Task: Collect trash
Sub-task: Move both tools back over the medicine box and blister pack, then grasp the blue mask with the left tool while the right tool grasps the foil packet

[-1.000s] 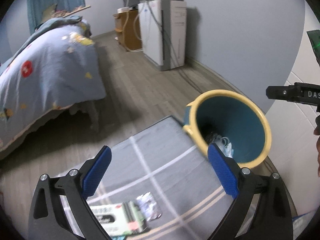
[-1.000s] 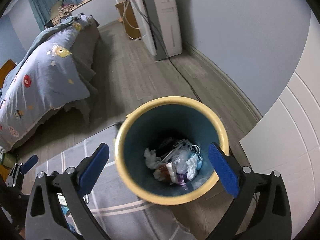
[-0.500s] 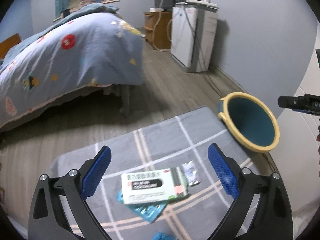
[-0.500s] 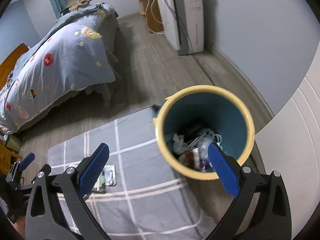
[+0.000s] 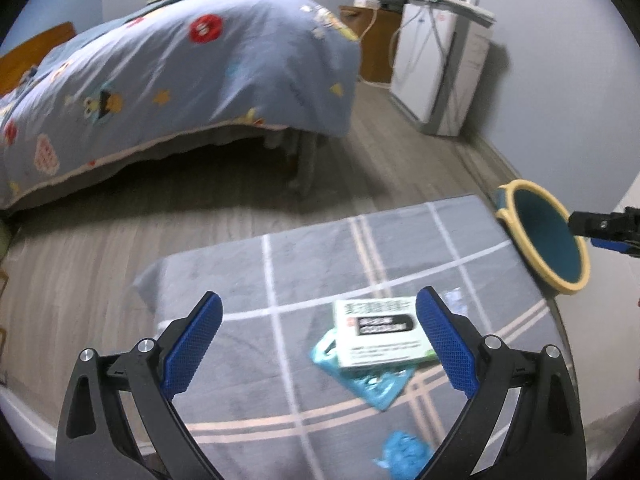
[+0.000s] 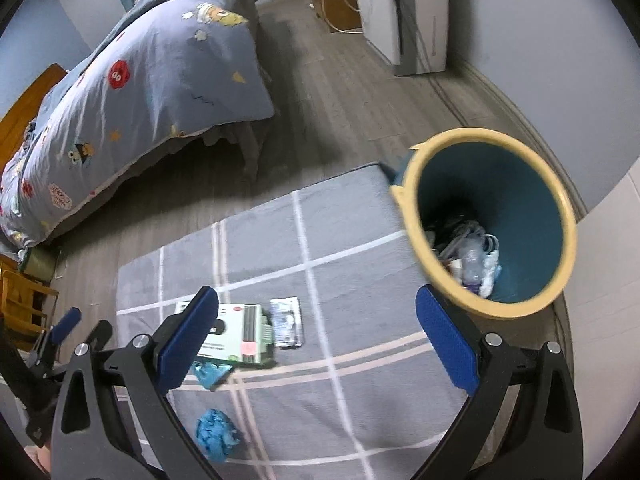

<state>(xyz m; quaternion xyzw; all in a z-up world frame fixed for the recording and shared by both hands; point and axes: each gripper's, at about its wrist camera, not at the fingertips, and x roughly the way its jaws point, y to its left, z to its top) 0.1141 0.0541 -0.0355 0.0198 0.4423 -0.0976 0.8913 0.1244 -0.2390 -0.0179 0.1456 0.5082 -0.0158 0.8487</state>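
Observation:
A white and green carton (image 5: 380,332) lies on the grey checked rug (image 5: 320,256), on top of a teal wrapper (image 5: 372,384). A crumpled blue ball (image 5: 402,456) lies nearer me. A silver foil packet (image 6: 286,322) lies beside the carton (image 6: 236,338). The teal bin with a yellow rim (image 6: 500,220) stands at the rug's right edge and holds several bits of trash. My left gripper (image 5: 318,344) is open and empty above the rug, left of the carton. My right gripper (image 6: 318,340) is open and empty, between the trash and the bin.
A bed with a blue patterned quilt (image 5: 160,72) fills the far left. A white appliance (image 5: 440,68) and a wooden cabinet (image 5: 376,44) stand by the far wall. Wood floor (image 5: 100,264) surrounds the rug. A white wall panel (image 6: 608,300) is right of the bin.
Both grippers have swung left, away from the bin and towards the trash on the rug. The carton, wrapper and blue ball have come further into view. Both stay open.

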